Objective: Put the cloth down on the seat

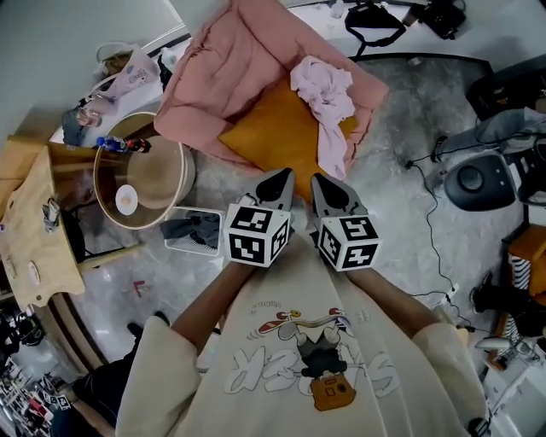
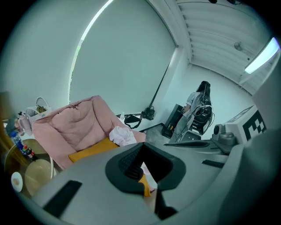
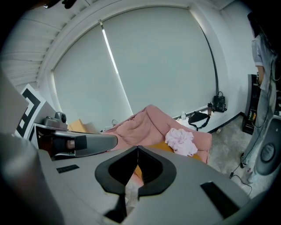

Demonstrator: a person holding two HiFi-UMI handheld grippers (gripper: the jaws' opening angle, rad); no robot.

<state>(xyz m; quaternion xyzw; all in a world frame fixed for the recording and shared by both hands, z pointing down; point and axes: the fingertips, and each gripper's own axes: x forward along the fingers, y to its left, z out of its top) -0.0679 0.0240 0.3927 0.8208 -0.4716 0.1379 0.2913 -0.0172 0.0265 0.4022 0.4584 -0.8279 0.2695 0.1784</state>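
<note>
A pale pink cloth (image 1: pixel 324 94) lies crumpled on the right side of a pink padded seat (image 1: pixel 226 68), partly over its orange cushion (image 1: pixel 273 136) and drooping toward the front edge. It shows in the left gripper view as the cloth (image 2: pixel 123 135) and in the right gripper view as the cloth (image 3: pixel 181 140). My left gripper (image 1: pixel 277 183) and right gripper (image 1: pixel 331 195) are held side by side close to my chest, short of the seat. Both are shut with nothing in them. The jaws also meet in the left gripper (image 2: pixel 142 146) and right gripper (image 3: pixel 137 149) views.
A round wooden tub table (image 1: pixel 141 183) with bottles stands left of the seat, beside a wooden bench (image 1: pixel 34 222). A white basket (image 1: pixel 194 230) holds dark fabric. Cables and a black round device (image 1: pixel 473 183) lie on the floor at the right. A black bag (image 1: pixel 375 21) sits behind the seat.
</note>
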